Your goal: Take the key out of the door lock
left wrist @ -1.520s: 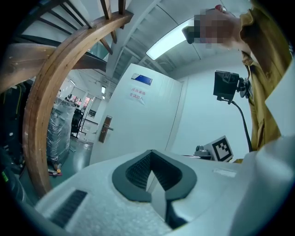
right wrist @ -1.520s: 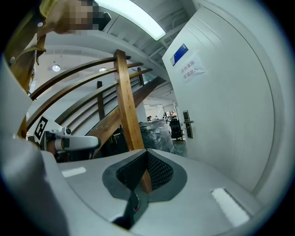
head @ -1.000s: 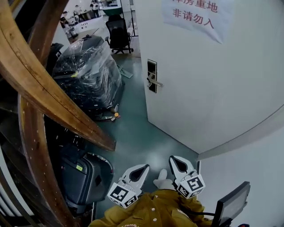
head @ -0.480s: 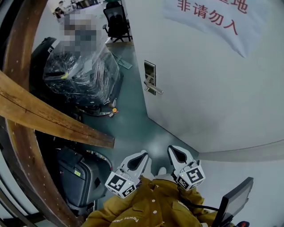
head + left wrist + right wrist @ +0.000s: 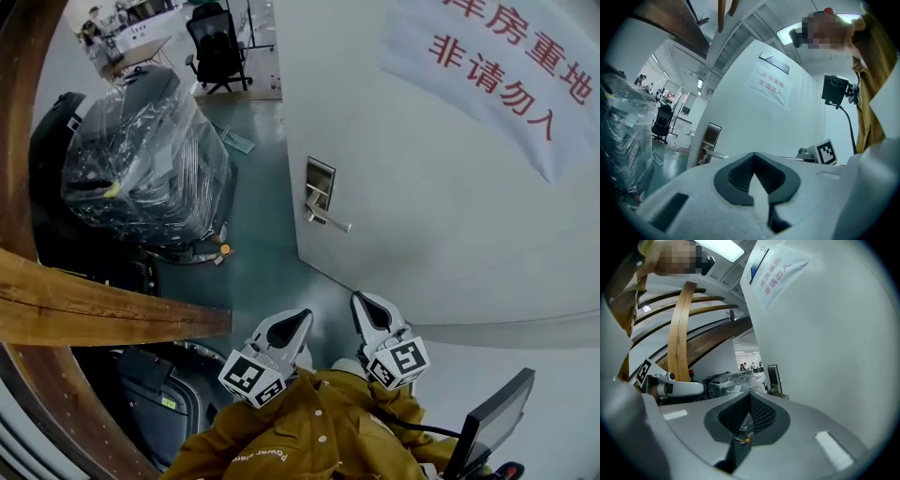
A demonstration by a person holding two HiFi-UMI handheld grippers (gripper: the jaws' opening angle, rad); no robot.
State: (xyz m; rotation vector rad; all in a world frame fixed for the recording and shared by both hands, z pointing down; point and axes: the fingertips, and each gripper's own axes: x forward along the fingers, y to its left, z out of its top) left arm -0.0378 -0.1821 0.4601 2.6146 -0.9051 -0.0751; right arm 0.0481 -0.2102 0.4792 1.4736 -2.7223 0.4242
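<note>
The white door (image 5: 441, 197) carries a steel lock plate (image 5: 319, 182) with a lever handle (image 5: 327, 218) below it. Any key there is too small to make out. Both grippers are held low against the person's mustard jacket, well short of the door. My left gripper (image 5: 301, 318) is shut with nothing between its pads. Beside it my right gripper (image 5: 360, 301) is also shut and empty. The left gripper view looks past its closed jaws at the lock plate (image 5: 711, 136) and handle (image 5: 715, 154). The right gripper view shows the lock plate (image 5: 772, 376) at the door's edge.
A plastic-wrapped machine (image 5: 141, 159) stands left of the door, with an office chair (image 5: 216, 47) beyond it. A heavy wooden beam (image 5: 94, 314) crosses the left side over a black case (image 5: 155, 403). A paper sign (image 5: 506, 70) hangs on the door. A small monitor (image 5: 487, 424) sits at lower right.
The view has swung toward the door, so the lock plate and handle now sit lower and larger in the head view. Both grippers stay shut near the chest.
</note>
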